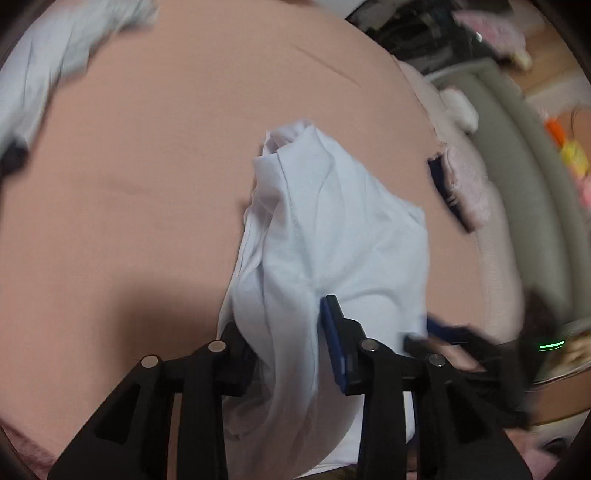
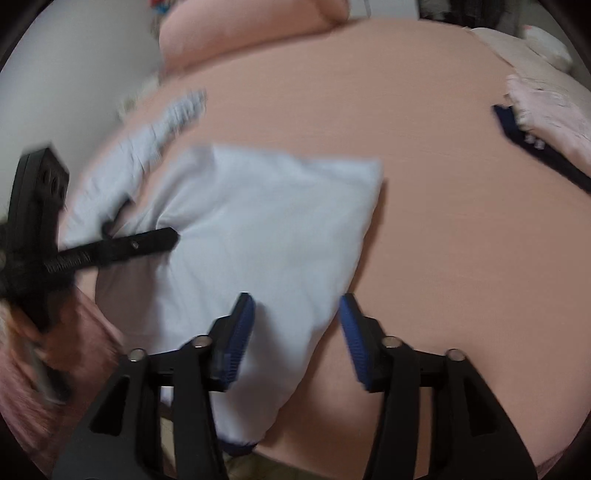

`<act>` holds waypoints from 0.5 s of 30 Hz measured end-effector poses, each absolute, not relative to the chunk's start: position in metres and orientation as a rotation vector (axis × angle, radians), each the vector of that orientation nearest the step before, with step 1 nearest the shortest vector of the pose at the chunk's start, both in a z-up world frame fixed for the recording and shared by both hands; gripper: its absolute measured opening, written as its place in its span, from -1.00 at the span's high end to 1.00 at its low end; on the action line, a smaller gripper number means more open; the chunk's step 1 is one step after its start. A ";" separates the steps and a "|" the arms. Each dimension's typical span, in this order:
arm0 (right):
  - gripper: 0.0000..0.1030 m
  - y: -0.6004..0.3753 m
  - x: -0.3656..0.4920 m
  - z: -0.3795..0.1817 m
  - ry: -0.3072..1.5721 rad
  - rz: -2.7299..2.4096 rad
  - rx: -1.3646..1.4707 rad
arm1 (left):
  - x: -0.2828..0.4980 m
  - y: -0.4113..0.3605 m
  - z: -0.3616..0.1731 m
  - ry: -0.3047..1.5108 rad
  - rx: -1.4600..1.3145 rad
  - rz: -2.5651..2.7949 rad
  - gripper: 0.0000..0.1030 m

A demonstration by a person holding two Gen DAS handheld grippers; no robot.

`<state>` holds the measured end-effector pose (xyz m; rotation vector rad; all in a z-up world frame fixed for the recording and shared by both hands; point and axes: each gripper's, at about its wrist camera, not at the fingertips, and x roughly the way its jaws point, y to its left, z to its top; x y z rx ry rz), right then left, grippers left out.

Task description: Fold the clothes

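Observation:
A pale blue garment (image 1: 332, 229) lies on the peach bed sheet (image 1: 147, 184). In the left wrist view my left gripper (image 1: 284, 332) has a bunch of this cloth between its fingers; the left finger is hidden by the fabric. The same garment (image 2: 266, 229) shows in the right wrist view as a flat rectangle. My right gripper (image 2: 295, 325) is open above its near right edge and holds nothing. The left gripper (image 2: 140, 240) reaches in from the left there, its tip on the cloth.
Another pale blue cloth (image 1: 48, 66) lies at the far left; it also shows in the right wrist view (image 2: 147, 140). A dark navy item (image 2: 535, 151) and a pink garment (image 2: 550, 114) lie at the right. A pink pillow (image 2: 243, 29) sits at the bed's far end.

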<state>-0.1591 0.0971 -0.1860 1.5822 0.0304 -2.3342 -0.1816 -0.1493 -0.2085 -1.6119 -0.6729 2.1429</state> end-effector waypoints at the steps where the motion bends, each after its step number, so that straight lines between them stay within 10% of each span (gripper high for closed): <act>1: -0.03 0.095 -0.160 -0.196 0.069 -2.338 1.610 | -0.181 -0.158 -0.206 -0.718 -1.603 2.128 0.30; 8: -0.04 0.117 -0.138 -0.166 -0.174 -2.349 1.522 | -0.141 -0.169 -0.181 -0.542 -1.605 2.250 0.25; 15: -0.08 0.096 -0.119 -0.190 0.035 -2.299 1.606 | -0.135 -0.175 -0.203 -0.500 -1.745 2.303 0.16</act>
